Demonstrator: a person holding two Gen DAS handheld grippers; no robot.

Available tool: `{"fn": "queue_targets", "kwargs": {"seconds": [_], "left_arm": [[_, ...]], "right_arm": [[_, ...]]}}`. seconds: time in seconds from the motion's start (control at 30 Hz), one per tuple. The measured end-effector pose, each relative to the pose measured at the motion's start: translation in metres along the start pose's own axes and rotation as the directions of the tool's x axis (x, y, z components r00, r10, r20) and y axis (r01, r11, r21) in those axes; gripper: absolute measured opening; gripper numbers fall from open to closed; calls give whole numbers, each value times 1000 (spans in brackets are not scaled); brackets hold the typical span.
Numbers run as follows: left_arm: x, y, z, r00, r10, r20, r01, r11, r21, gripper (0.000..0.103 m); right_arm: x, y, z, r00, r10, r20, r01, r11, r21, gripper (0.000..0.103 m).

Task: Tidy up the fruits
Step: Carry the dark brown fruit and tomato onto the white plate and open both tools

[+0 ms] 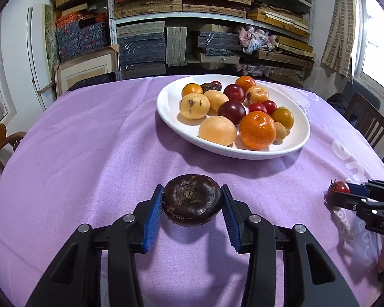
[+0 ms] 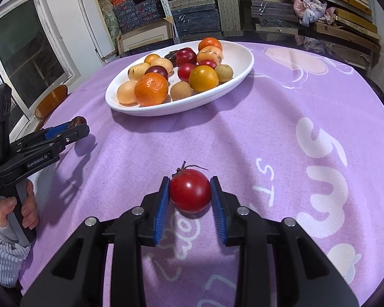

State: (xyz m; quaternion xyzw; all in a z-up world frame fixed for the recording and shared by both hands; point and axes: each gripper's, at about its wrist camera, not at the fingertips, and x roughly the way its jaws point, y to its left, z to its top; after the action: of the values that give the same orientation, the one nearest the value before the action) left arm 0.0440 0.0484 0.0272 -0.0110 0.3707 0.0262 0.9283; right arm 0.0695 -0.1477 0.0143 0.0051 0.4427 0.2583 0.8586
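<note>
Purple tablecloth (image 1: 89, 140) | one plate (image 1: 166, 102) | left tool (image 1: 192, 202) clamps mangosteen (image 1: 192, 199) | right tool (image 2: 190, 192) clamps tomato (image 2: 190, 190)

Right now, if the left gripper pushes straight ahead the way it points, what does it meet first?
The left gripper, shut on the dark fruit, points over bare purple cloth; first in line looks like the white plate rim, though depth is unclear.

A purple cloth (image 2: 268, 133) with white print covers the counter. On the cloth sits a white oval dish (image 1: 166, 107) heaped with mixed fruit.
</note>
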Motion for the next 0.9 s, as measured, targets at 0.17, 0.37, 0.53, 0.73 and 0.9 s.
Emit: {"fn": "queue_targets", "kwargs": {"seconds": [0.17,0.37,0.53,0.73,0.9], "left_arm": [[-7,-6,-1,999,44,23,-45,999,22,45],[-22,-10,7,994,80,78,-84,995,48,45],[-27,-18,30,988,94,126,-103,992,71,45],[-20,-30,69,981,99,166,-117,988,102,45],[-1,-39,102,980,96,174,-118,986,117,45]], "right_arm": [[0,5,0,1000,-4,1,4,1000,-26,30],[-13,7,2,999,22,34,-22,999,-25,30],[-38,6,28,995,11,94,-6,999,-45,30],[-53,2,75,987,-18,160,28,998,-62,30],[-47,-1,113,981,-33,192,47,996,-70,30]]}}
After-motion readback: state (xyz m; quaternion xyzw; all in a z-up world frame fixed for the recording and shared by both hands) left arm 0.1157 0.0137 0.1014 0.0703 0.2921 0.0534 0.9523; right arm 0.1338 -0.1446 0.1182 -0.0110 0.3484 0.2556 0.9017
